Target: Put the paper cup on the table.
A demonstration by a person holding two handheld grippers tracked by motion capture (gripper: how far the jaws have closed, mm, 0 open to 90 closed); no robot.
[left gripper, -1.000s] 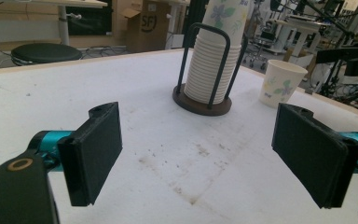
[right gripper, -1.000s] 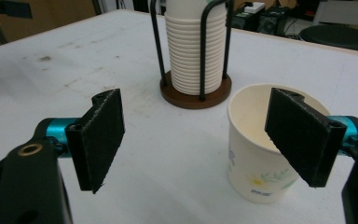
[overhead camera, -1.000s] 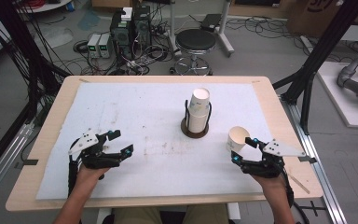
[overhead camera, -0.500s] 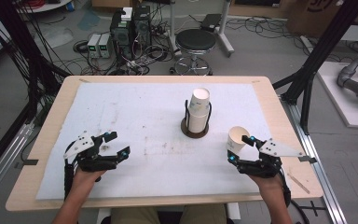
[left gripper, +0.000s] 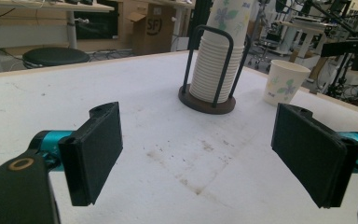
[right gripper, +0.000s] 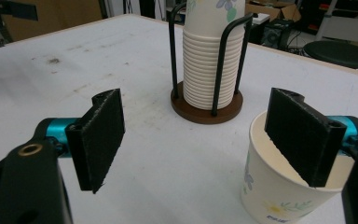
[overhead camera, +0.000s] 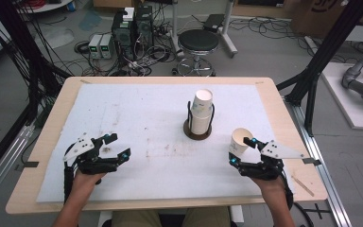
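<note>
The left gripper gapes empty at seven o'clock; the right gripper is open at five, one jaw inside the upright flower-printed white paper cup.

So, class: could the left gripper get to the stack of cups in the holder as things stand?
Probably yes: the left gripper is open, and bare table lies between it and the stack of cups.
</note>
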